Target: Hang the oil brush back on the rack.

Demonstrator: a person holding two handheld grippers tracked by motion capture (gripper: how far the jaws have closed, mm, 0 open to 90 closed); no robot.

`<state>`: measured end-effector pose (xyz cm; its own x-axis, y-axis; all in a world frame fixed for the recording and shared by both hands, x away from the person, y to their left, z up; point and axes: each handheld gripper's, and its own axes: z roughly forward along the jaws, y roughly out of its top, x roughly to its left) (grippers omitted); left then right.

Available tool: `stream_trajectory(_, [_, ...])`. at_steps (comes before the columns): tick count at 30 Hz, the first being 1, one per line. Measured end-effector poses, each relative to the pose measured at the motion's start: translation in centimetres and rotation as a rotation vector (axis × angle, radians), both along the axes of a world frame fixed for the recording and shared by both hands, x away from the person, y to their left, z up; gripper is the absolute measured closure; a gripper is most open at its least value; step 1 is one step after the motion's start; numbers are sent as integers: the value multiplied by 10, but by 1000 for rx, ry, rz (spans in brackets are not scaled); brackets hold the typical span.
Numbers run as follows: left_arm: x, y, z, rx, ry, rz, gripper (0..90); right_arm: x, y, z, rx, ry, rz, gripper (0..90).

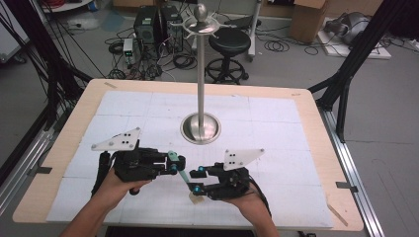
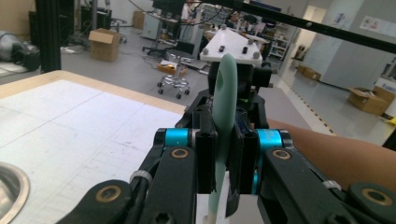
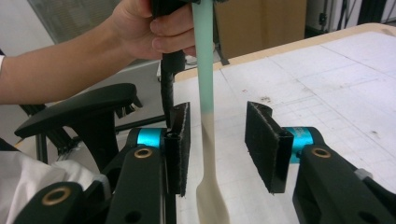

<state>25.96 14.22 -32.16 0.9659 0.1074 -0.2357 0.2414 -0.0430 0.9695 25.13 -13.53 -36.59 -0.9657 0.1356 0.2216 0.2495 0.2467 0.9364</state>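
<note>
Spatula changing hands, stand waiting

The spatula (image 1: 181, 172) hangs off the surface (image 1: 276, 123) between both grippers, not yet hung on the stand (image 1: 201, 74). Left gripper (image 2: 223, 158) has its fingers clamped on the green handle; right gripper (image 3: 219, 144) has its fingers apart around the cream blade, not pressing.

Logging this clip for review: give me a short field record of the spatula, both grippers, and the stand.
spatula: green handle, cream blade, hanging blade-down above the table
left gripper: shut on the spatula's green handle
right gripper: open; blade end between its fingers, no pad pressing on it
handover: spatula carried by the left gripper alone
stand: upright metal pole on a round base, behind both grippers, untouched
hooks at stand top: nothing hanging on them
</note>
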Motion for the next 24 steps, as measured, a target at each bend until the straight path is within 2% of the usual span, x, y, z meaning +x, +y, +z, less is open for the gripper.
stream_trajectory(1, [0, 0, 1, 0, -7, -9, 826, 0, 4, 1, -5, -8, 15, 690])
stream_trajectory(5, [-1, 1, 1, -6, -11, -11, 826, 0, 7, 1, -2, -20, 25, 756])
stream_trajectory(6, [-1, 0, 1, -4, -13, -5, 827, -1, 8, 1, 4, -23, 35, 818])
stream_trajectory(10, [-1, 0, 1, -15, -10, 12, 827, -3, 9, 1, 6, -30, 32, 839])
stream_trajectory(11, [-2, 1, 2, -43, -2, 32, 814, -4, 9, 1, 25, -32, 7, 844])
stream_trajectory(12, [-2, 1, 2, -43, -2, 32, 738, -4, 9, 1, 34, -28, -10, 846])
stream_trajectory(13, [-2, 0, 2, -58, 10, 52, 664, -4, 8, 2, 43, -24, -27, 846])
stream_trajectory(14, [-2, 0, 1, -68, 17, 60, 664, -4, 8, 2, 43, -24, -27, 846])
stream_trajectory(15, [-3, 0, 0, -67, 2, 90, 646, -4, 7, 1, 67, -27, -51, 847])
stream_trajectory(16, [-3, 0, 0, -67, 2, 90, 618, -4, 7, 1, 67, -27, -51, 847])
stream_trajectory(17, [-3, 0, 0, -70, 5, 99, 617, -5, 7, 1, 93, -18, -63, 847])
stream_trajectory(19, [-2, -1, -2, -68, 1, 104, 618, -5, 8, 0, 105, -15, -74, 847])
stream_trajectory(24, [-1, -3, -4, -64, -4, 94, 684, -4, 8, -1, 111, -6, -89, 847])
